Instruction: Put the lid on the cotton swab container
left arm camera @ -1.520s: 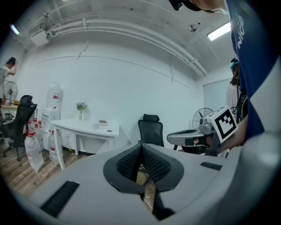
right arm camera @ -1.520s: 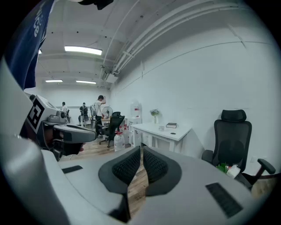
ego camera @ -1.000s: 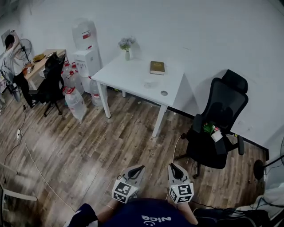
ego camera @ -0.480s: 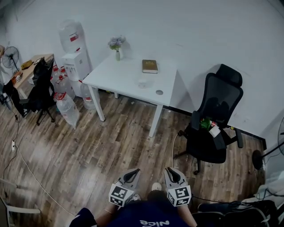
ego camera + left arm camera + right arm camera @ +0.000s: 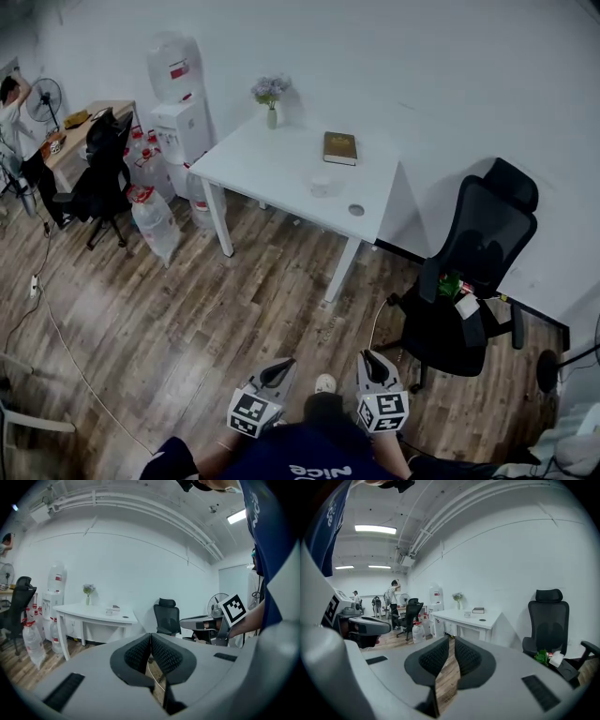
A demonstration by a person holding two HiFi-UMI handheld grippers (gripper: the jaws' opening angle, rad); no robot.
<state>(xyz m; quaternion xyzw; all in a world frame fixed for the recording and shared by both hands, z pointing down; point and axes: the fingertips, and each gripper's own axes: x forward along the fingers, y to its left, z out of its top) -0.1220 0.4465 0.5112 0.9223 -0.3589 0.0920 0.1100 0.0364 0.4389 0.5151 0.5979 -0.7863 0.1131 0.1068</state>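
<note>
**Student:** What lies nearest in the head view?

**Tutor:** At the lower edge are the left gripper [image 5: 284,367] and the right gripper [image 5: 367,360]. They are held side by side above the wooden floor [image 5: 187,309], each with its marker cube toward the wearer. A pale shoe [image 5: 324,383] shows between them.

**Student:** And the state of the fingers?

**Tutor:** In the left gripper view, the ribbed pads [image 5: 138,652] meet at their tips, clenched on nothing. In the right gripper view, the pads [image 5: 436,656] are likewise drawn together. Only a sliver of floor shows between them, and nothing is grasped.

**Student:** Where is the task's thing?

**Tutor:** It is farther off, well apart from both grippers, on the white table [image 5: 281,164] against the wall. The cotton swab container [image 5: 322,185], small and translucent, stands near the table's middle. The lid [image 5: 356,210], a small round disc, lies flat toward the right front corner, apart from the container. A dark book [image 5: 339,147] lies behind the container, and a vase of flowers [image 5: 270,98] stands at the back left.

**Student:** And beside the table?

**Tutor:** A black office chair [image 5: 473,281] stands to the right. To the left are a water dispenser [image 5: 183,103] and water bottles [image 5: 150,211].
</note>
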